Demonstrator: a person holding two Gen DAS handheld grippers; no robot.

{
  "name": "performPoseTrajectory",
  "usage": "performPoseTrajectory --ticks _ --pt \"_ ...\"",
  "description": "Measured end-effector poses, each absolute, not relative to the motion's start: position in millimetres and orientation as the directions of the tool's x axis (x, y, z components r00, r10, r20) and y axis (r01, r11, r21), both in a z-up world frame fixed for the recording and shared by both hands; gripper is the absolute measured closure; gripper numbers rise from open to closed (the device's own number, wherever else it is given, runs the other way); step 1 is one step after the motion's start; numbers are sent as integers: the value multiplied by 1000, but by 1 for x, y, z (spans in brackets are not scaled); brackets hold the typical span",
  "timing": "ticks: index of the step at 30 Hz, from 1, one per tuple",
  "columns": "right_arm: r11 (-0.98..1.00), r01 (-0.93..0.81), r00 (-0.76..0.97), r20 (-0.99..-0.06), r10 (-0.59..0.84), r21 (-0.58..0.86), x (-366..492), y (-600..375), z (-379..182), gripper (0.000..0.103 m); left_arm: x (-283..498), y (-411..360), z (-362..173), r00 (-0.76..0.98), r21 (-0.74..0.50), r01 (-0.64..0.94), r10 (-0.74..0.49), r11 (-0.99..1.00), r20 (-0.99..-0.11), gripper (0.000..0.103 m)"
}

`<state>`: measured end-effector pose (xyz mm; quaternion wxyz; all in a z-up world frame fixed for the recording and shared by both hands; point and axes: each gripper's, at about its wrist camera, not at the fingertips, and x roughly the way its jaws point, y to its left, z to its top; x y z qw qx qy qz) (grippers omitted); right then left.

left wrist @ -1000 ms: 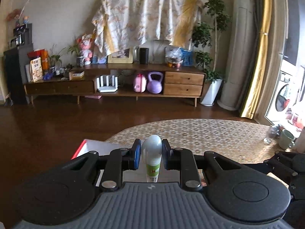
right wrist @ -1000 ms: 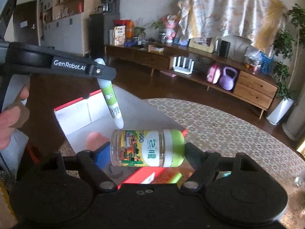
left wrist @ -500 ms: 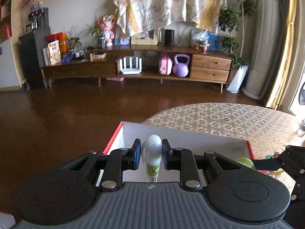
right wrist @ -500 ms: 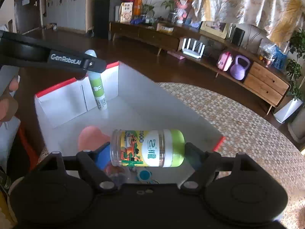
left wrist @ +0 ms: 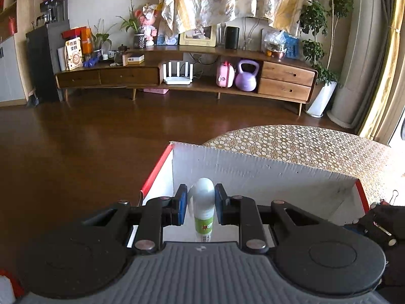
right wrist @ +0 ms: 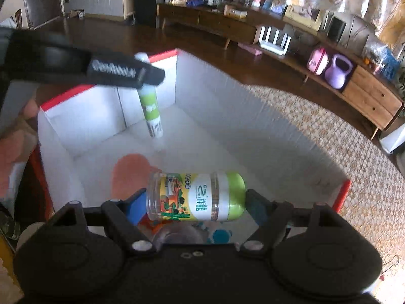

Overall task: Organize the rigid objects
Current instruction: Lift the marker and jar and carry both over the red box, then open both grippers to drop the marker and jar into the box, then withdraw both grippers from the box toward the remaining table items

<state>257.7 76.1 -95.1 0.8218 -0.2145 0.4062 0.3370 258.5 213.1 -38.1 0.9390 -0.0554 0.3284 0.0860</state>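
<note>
- Over the white cardboard box point(right wrist: 227, 116) with its red outer rim, both grippers hang with something pinched in each.
- Left gripper point(left wrist: 201, 204), seen at 10 o'clock in the right wrist view, has its blue pads point(left wrist: 181, 204) pressed against the rounded white cap of a slim white-and-green tube point(right wrist: 151, 111); the tube hangs upright inside the box, its lower end close to the floor near the far corner, though I cannot tell whether it touches.
- Right gripper point(right wrist: 196, 202) clamps a clear jar point(right wrist: 196, 196) lying sideways, green lid toward 3 o'clock and its colourful label facing up, held above the near side of the box.
- Below the jar, on the box floor, lie a salmon-pink rounded object point(right wrist: 129, 172) at 9 o'clock of it and some small blue pieces point(right wrist: 220, 235) at 6 o'clock, too blurred to name.
- Beyond the box, at 2 o'clock, runs a round table point(right wrist: 341, 152) with a patterned woven cover.
</note>
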Motion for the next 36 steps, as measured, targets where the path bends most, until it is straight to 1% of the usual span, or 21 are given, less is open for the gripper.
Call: performPoseTrajectory --ticks 5,8,15,20,25,30,36 --pt "679 -729 433 -824 365 -83 255 77 -97 22 247 220 -38 764 -59 -178 100 982 -638 81" --pt "685 -724 433 -828 356 -85 254 76 -97 23 237 223 -39 744 -66 -172 85 983 -663 81" --pt "695 -715 463 -796 390 -76 242 65 -79 23 225 214 -58 650 -23 -191 110 981 -752 81" --pt "695 -716 484 -765 425 -66 224 45 -60 23 224 206 -60 631 -4 -193 121 981 -767 80" --pt "693 -719 499 -725 474 -41 200 14 -38 23 221 193 -59 628 38 -193 153 980 -763 80" --pt "709 -704 515 -709 483 -28 181 -21 -28 23 206 181 -47 656 10 -183 130 983 -744 80" --pt "728 -686 527 -688 499 3 166 -50 -19 22 185 149 -32 691 20 -126 103 992 -715 80"
